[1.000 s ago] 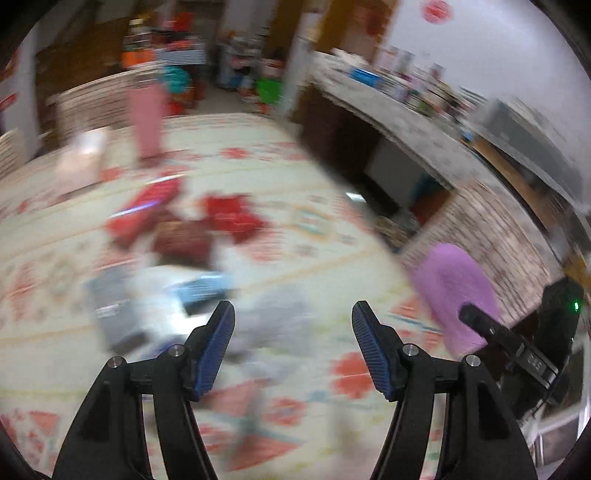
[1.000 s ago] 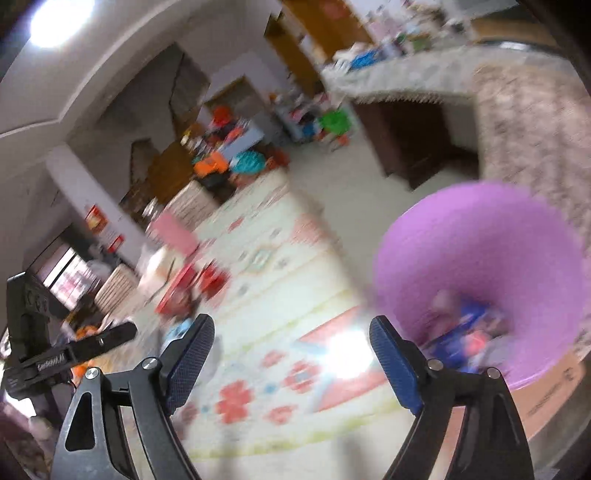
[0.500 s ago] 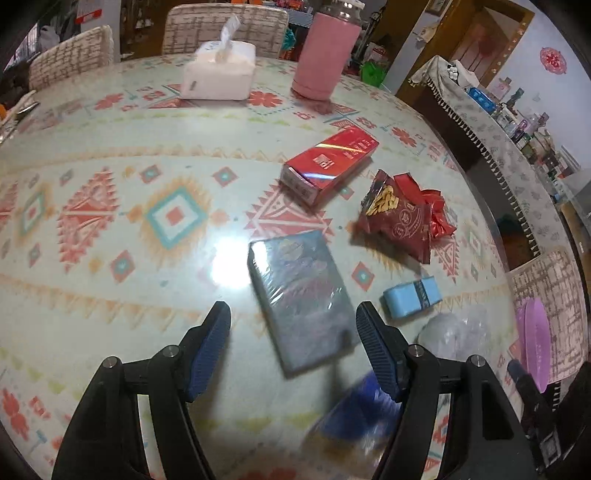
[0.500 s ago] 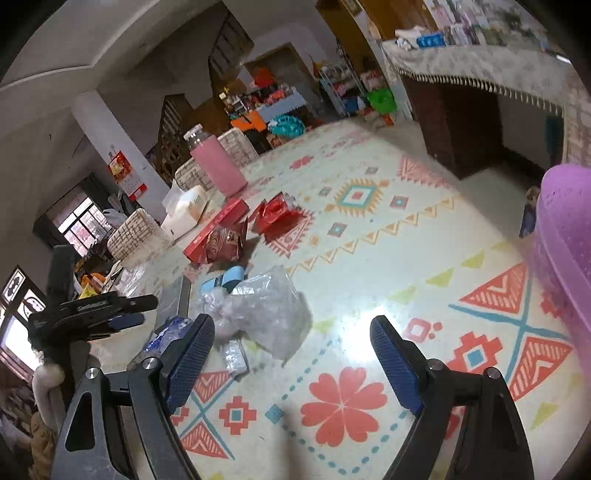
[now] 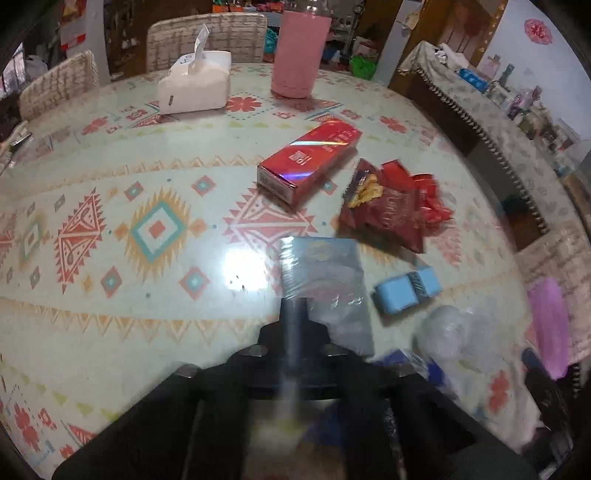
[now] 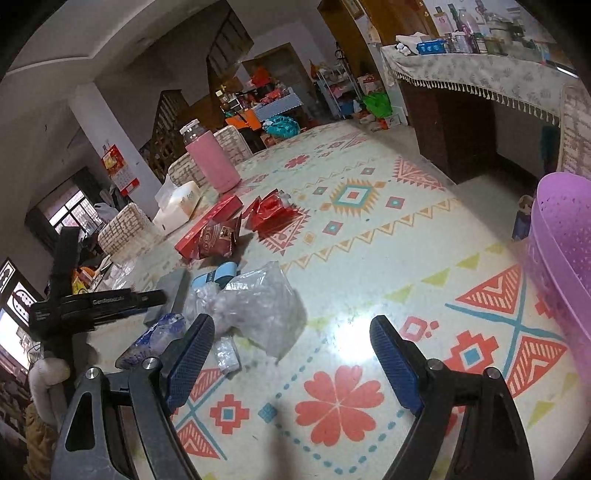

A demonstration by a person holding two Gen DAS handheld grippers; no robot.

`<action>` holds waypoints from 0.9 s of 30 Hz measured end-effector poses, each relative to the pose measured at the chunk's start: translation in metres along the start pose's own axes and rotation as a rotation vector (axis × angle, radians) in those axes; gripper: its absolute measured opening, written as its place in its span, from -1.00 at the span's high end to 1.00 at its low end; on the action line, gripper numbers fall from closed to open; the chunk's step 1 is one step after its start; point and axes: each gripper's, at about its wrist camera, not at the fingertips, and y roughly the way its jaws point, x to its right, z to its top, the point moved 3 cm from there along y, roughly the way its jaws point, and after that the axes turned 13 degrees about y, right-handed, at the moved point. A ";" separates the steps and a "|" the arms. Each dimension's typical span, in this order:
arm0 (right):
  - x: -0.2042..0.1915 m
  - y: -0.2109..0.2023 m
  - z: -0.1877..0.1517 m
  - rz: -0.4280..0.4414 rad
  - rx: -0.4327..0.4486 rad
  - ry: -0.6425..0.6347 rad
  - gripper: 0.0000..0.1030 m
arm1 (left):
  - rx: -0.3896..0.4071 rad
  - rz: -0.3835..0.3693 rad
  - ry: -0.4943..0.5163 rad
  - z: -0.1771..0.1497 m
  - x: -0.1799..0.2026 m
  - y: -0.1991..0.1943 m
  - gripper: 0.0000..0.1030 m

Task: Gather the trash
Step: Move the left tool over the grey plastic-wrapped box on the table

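Note:
Trash lies scattered on the patterned table point(image 5: 110, 295): a grey wrapped pack point(image 5: 328, 273), a red carton point(image 5: 310, 162), a dark red snack bag point(image 5: 384, 214), a small blue box point(image 5: 406, 291), a clear plastic bag point(image 6: 258, 302) and a blue wrapper point(image 6: 155, 339). My left gripper point(image 5: 291, 314) is shut, its tips at the grey pack's near left edge; I cannot tell whether they pinch the wrap. My right gripper point(image 6: 291, 347) stands open just in front of the clear bag, with nothing between its fingers. The purple basket point(image 6: 561, 251) is at the right edge.
A pink bottle point(image 5: 299, 51) and a white tissue box point(image 5: 195, 85) stand at the table's far side, with woven chairs point(image 5: 207, 33) behind. A crumpled red wrapper point(image 6: 273, 214) lies past the snack bag. A sideboard point(image 6: 480, 81) runs along the right.
Both grippers swung from the purple basket to the trash on the table and then held still. The left jaws, open half a second ago, have shut at the grey pack.

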 end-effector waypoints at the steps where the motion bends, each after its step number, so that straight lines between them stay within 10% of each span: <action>1: 0.000 0.000 0.000 0.000 -0.002 0.001 -0.74 | 0.016 -0.023 -0.006 -0.001 -0.002 -0.007 0.98; 6: 0.000 0.003 0.000 -0.011 -0.014 -0.004 -0.74 | 0.030 -0.035 -0.004 -0.005 -0.009 -0.012 0.88; 9: -0.001 0.006 -0.001 -0.030 -0.020 -0.010 -0.74 | 0.006 -0.054 -0.026 -0.001 -0.008 0.002 0.03; 11: -0.001 0.007 -0.002 -0.040 -0.019 -0.013 -0.74 | 0.007 -0.021 -0.002 0.005 -0.002 0.009 -0.14; 19: 0.002 0.009 -0.001 -0.070 -0.015 0.000 -0.74 | -0.009 0.091 0.148 0.016 0.028 0.028 -0.15; 27: 0.002 0.010 -0.001 -0.083 -0.018 -0.004 -0.74 | -0.022 0.021 0.111 0.018 0.029 0.032 -0.16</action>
